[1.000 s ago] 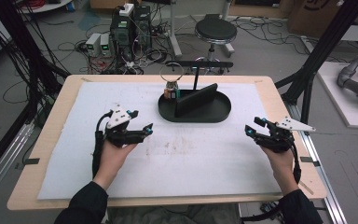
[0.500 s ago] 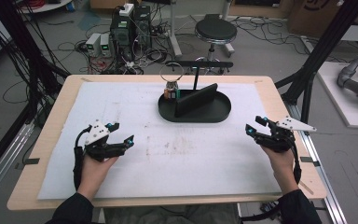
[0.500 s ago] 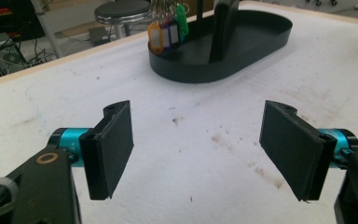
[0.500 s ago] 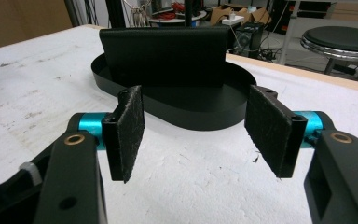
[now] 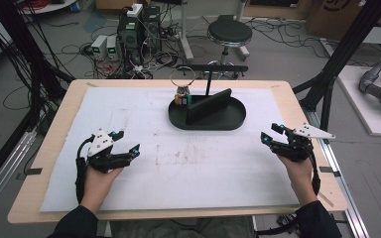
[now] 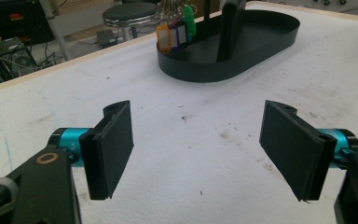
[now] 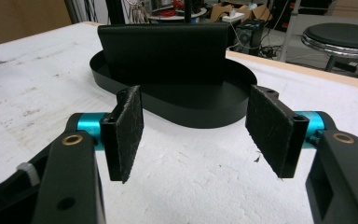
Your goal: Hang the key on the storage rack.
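The light wooden worktop (image 5: 59, 124) carried a white, lightly stained mat (image 5: 188, 163) over most of its surface. A black oval shallow tray (image 5: 206, 121) stood at the far centre of the mat, with a black rectangular upright panel (image 5: 209, 105) set slantwise inside it. A bunch of coloured key tags on a metal ring (image 6: 176, 29) hung at the tray's far left end, beside a thin black post (image 5: 209, 84).

The left tool (image 5: 124, 143) was held over the near-left part of the mat, well apart from the tray. Its jaws stood wide apart with nothing between them; in the left gripper view, bare mat showed between the two black pads (image 6: 113, 147).

The right tool (image 5: 271, 134) was held near the mat's right edge, pointing toward the tray. Its jaws were likewise spread and empty. In the right gripper view the tray's wall (image 7: 193, 112) lay beyond the rough black pads (image 7: 129, 130), apart from them.

A round black stool (image 5: 229, 33) stood on the floor behind the worktop.
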`<state>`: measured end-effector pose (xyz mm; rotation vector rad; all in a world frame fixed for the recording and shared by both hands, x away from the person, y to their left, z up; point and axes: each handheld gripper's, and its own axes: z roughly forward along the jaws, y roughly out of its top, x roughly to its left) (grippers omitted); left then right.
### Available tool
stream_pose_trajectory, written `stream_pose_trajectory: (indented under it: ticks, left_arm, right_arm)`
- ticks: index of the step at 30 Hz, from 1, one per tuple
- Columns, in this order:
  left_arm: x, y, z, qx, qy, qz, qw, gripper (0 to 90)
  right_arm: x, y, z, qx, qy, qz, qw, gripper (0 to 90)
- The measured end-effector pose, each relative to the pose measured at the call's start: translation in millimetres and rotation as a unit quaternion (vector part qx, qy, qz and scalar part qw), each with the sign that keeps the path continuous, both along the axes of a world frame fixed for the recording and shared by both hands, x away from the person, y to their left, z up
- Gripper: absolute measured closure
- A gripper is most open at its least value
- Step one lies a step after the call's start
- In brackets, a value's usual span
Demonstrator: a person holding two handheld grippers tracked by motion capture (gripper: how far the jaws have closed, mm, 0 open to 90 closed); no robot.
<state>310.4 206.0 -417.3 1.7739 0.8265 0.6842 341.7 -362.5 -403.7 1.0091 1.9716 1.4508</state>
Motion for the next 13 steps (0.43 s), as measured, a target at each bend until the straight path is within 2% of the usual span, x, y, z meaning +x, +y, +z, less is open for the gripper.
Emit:
stream_pose_trajectory:
  ticks: [5, 13]
  left_arm:
    - [2.9, -0.2, 0.1, -0.001, -0.001, 0.004, 1.0, 25.7]
    - [6.2, -6.3, 5.4, -0.006, -0.005, -0.004, 1.0, 25.7]
  right_arm:
    - [-0.4, -0.5, -0.5, 0.002, 0.002, 0.001, 1.0, 37.2]
    - [-2.4, -2.8, -0.7, 0.005, 0.0, 0.003, 1.0, 35.7]
